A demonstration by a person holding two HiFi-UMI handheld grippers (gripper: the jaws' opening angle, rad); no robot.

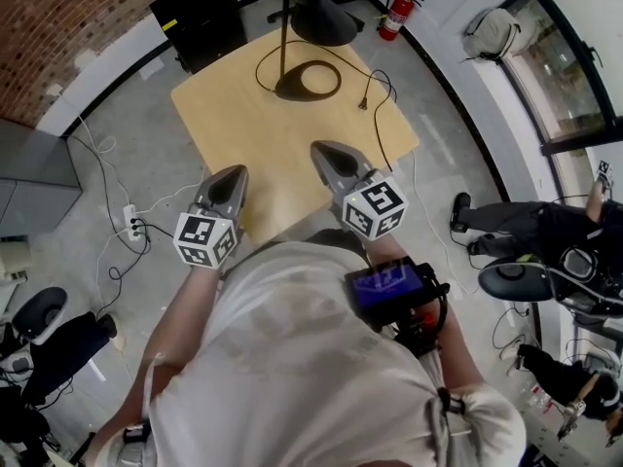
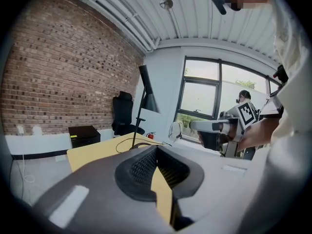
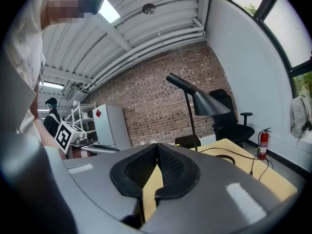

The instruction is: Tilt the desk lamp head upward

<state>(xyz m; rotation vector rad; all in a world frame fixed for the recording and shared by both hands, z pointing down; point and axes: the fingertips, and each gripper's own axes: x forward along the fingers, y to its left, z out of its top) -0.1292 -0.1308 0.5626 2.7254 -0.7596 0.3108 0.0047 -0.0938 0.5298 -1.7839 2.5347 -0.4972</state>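
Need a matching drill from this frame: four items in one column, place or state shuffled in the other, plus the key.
Column 1
1. desk lamp
2. fire extinguisher
3. power strip
4. left gripper

Column 2
A. on the floor, left of the table in the head view, with cables plugged in
B. jaws shut, nothing between them
C. standing at the far end of the table
D. red, beyond the table's far right corner

Pairs: 1-C, 2-D, 3-A, 4-B

One lamp (image 1: 283, 47), one table (image 1: 282, 134), two tools (image 1: 237, 173) (image 1: 319, 151)
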